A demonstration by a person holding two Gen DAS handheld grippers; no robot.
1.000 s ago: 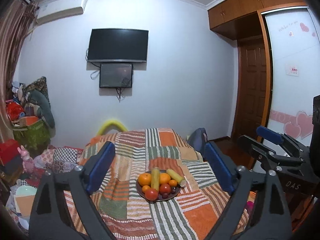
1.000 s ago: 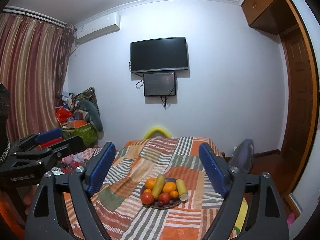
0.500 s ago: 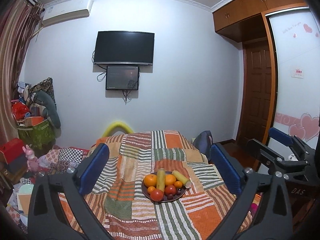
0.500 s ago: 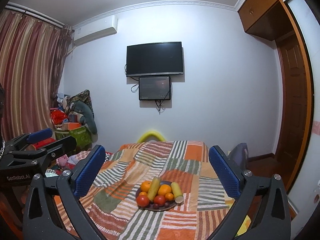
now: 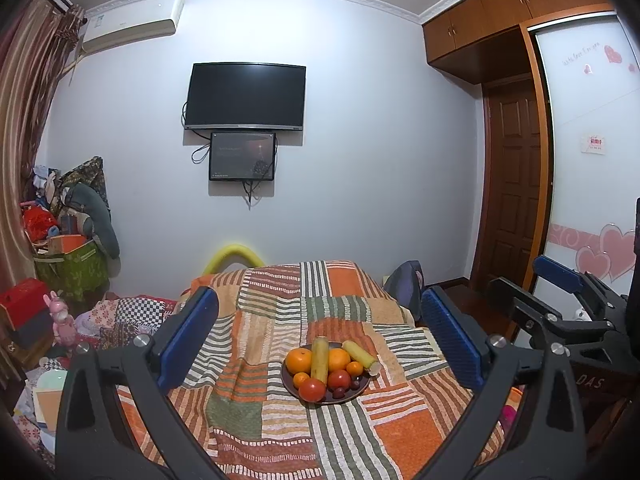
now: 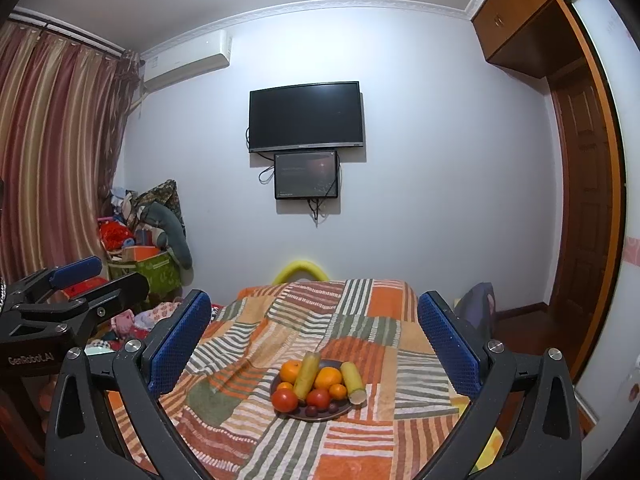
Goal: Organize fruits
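A dark plate (image 5: pixel 356 395) of fruit sits mid-table on a striped patchwork cloth (image 5: pixel 280 320). It holds oranges (image 5: pixel 299 361), red tomatoes (image 5: pixel 312 390), two yellow-green cut stalks (image 5: pixel 320 360) and small dark fruits. The plate also shows in the right wrist view (image 6: pixel 340 411). My left gripper (image 5: pixel 320 338) is open and empty, well short of the plate. My right gripper (image 6: pixel 314 340) is open and empty, also short of it. Each gripper shows at the edge of the other's view.
The table's far end meets a yellow foam arch (image 5: pixel 234 256). Piled boxes, bags and toys (image 5: pixel 68 248) fill the left corner. A dark chair back (image 5: pixel 404 284) stands at the table's right. A wooden door (image 5: pixel 512 196) and wardrobe are on the right.
Both grippers have tilted down and shifted slightly; the fruit plate sits more centred between the fingers in each view. The jaws stay open. Nothing on the table has moved.
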